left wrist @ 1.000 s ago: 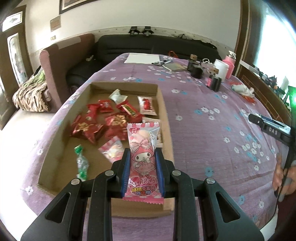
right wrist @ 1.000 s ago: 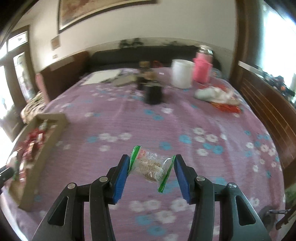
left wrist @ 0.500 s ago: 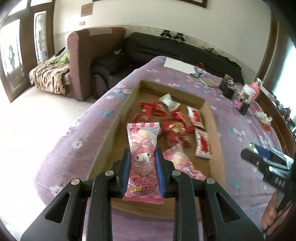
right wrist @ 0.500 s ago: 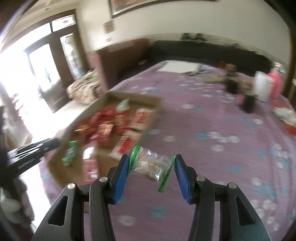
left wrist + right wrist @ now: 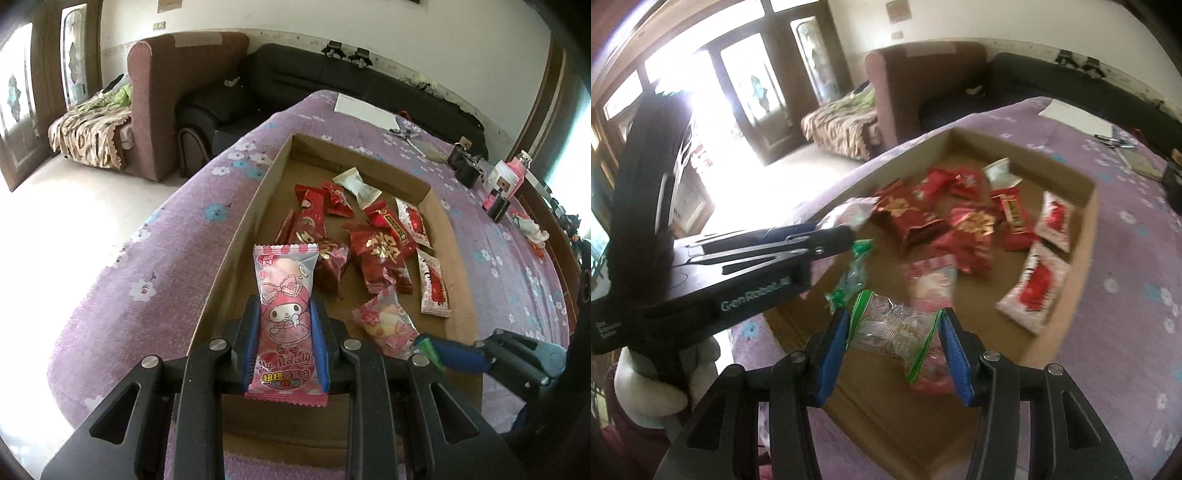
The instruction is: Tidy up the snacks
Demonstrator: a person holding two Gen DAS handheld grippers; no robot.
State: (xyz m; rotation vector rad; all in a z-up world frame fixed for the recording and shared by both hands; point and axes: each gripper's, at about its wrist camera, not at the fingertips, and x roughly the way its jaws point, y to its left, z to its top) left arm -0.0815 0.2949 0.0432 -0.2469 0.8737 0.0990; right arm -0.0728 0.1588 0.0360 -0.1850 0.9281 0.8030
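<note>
A shallow cardboard box (image 5: 236, 254) (image 5: 1087, 236) lies on the purple flowered tablecloth and holds several red, white and pink snack packets (image 5: 373, 243). My left gripper (image 5: 286, 343) is shut on a pink My Melody candy packet (image 5: 286, 310), held upright over the box's near left part. My right gripper (image 5: 895, 341) is shut on a clear packet with green ends (image 5: 892, 326), held crosswise over the box's near edge. In the left wrist view the right gripper (image 5: 454, 354) comes in from the right at the box's near corner. The left gripper (image 5: 846, 230) shows side-on at the left of the right wrist view.
A brown armchair (image 5: 177, 96) and a black sofa (image 5: 332, 85) stand beyond the table's far left. Papers (image 5: 364, 109), dark cups (image 5: 467, 170) and a pink bottle (image 5: 515, 173) sit at the table's far end. A gloved hand (image 5: 653, 387) grips the left handle.
Both grippers have moved over the box with their packets. The right one swung far left from the open tablecloth; the left one shifted to the box's near left part.
</note>
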